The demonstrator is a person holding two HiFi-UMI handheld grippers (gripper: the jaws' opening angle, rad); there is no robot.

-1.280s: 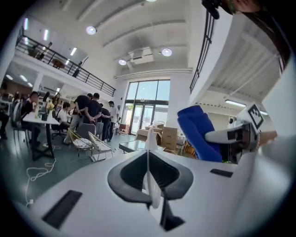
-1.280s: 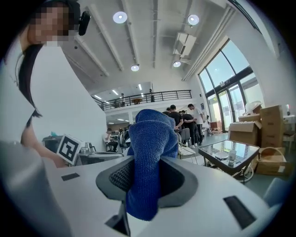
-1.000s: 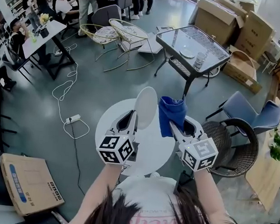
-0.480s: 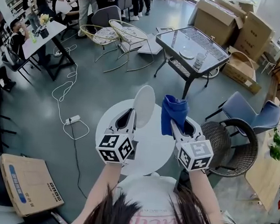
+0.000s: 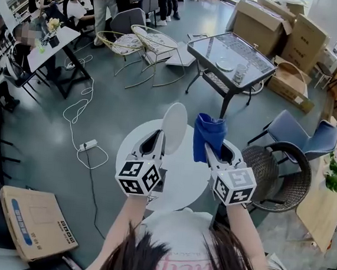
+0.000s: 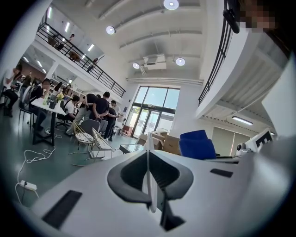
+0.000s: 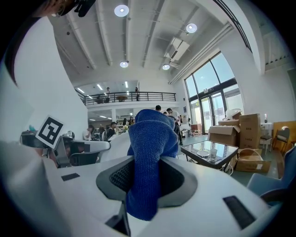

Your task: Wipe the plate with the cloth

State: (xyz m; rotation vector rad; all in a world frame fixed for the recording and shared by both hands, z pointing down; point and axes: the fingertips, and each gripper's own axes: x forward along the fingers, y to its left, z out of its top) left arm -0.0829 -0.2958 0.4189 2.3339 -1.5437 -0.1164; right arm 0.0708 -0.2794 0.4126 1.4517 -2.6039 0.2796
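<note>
Left gripper [image 5: 158,141] clamped shut on plate [image 5: 174,128] rim. Held upright at frame centre, face turned right toward cloth [image 5: 208,136], likely to expose it for wiping. Right gripper [image 5: 215,155] pinched on cloth, bunch protruding past jaws as pad, just right of plate; contact unclear. Round table [image 5: 181,183] underneath. Wicker chair [image 5: 283,172] lower right, glass table [image 5: 233,51] upper right, both well apart. Nothing between cloth and plate.

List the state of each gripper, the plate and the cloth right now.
Left gripper: shut on the rim of the white round plate.
White round plate: held upright, lifted above the round white table.
Right gripper: shut on the blue knitted cloth.
Blue knitted cloth: bunched, standing up from the gripper, beside the plate with a narrow gap showing.
</note>
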